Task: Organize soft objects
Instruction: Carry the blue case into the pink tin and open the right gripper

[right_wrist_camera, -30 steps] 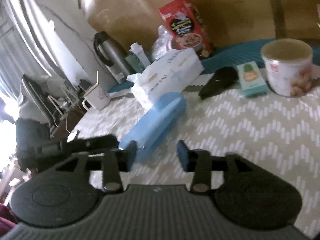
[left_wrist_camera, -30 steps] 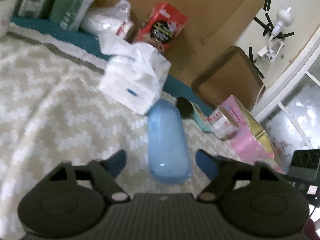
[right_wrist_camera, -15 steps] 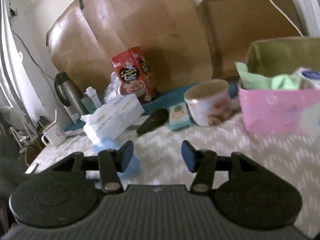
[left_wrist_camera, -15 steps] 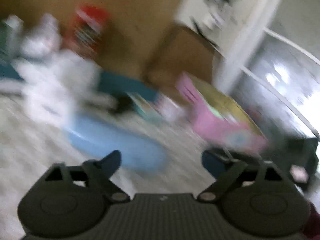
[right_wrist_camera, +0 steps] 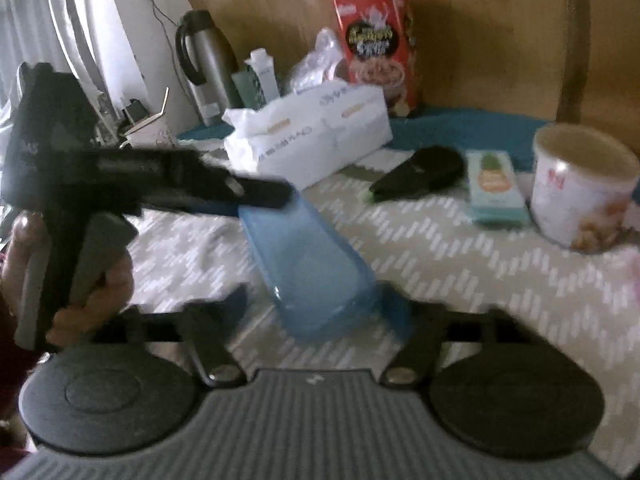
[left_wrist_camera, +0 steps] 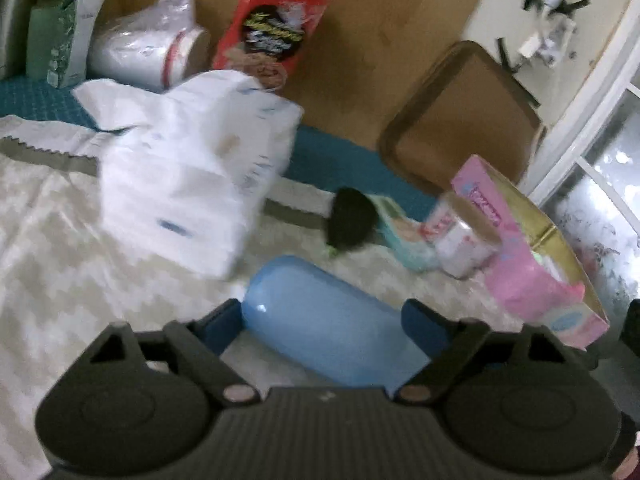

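on the cloth: blue case, i'm straddling both ends.
left gripper: closing, bite unclear.
right gripper: widening, loose, to steady.

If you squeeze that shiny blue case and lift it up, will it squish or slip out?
The blue case probably stays stiff: its rounded shell keeps a firm shape where it lies on the zigzag cloth. It shows a glossy highlight, so it may slip between the pads. The long rounded body could also roll if it is nudged sideways.
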Motion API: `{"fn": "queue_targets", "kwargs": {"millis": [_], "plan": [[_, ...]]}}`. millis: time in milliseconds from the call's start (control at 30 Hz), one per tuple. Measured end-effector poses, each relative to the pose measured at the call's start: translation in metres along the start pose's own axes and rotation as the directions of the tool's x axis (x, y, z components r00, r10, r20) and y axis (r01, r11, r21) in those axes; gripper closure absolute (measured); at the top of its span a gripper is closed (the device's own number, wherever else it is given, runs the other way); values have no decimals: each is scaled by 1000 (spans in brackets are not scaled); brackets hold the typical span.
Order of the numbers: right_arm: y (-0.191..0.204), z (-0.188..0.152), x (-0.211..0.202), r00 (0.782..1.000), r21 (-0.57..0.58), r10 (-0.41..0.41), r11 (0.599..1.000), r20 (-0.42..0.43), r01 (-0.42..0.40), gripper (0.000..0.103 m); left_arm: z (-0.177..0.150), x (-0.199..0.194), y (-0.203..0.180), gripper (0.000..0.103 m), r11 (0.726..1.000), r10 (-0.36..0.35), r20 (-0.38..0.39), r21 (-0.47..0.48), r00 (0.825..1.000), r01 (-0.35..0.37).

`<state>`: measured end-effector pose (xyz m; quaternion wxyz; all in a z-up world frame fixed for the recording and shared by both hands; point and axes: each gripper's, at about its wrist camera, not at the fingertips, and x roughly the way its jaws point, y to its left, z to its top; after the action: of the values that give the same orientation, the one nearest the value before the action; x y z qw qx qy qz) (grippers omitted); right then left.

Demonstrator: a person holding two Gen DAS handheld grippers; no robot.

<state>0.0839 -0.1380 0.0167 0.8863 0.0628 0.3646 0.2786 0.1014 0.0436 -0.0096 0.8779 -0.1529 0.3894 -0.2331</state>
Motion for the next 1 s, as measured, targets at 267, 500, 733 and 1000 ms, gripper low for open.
{"fn": "queue_targets", "kwargs": {"millis": [267,500,733,1000], "plan": [[-29,-64,-90,992,-10,-110,994,63,111,42,-37,33,-93,14,967,-195,-157,136,968,217],[-43,-103,-155,964,65,-201,979,176,193,47,-11,61,-190,16,910,-260,-205,276,944,310],[-91,-59,-209,862,149,-325,946,388,289,47,58,106,-278,14,873,-267,-128,387,955,296],[-176,-10,-159,806,312,-490,863,332,397,45,73,177,-303,10,913,-51,-48,404,998,66]]}}
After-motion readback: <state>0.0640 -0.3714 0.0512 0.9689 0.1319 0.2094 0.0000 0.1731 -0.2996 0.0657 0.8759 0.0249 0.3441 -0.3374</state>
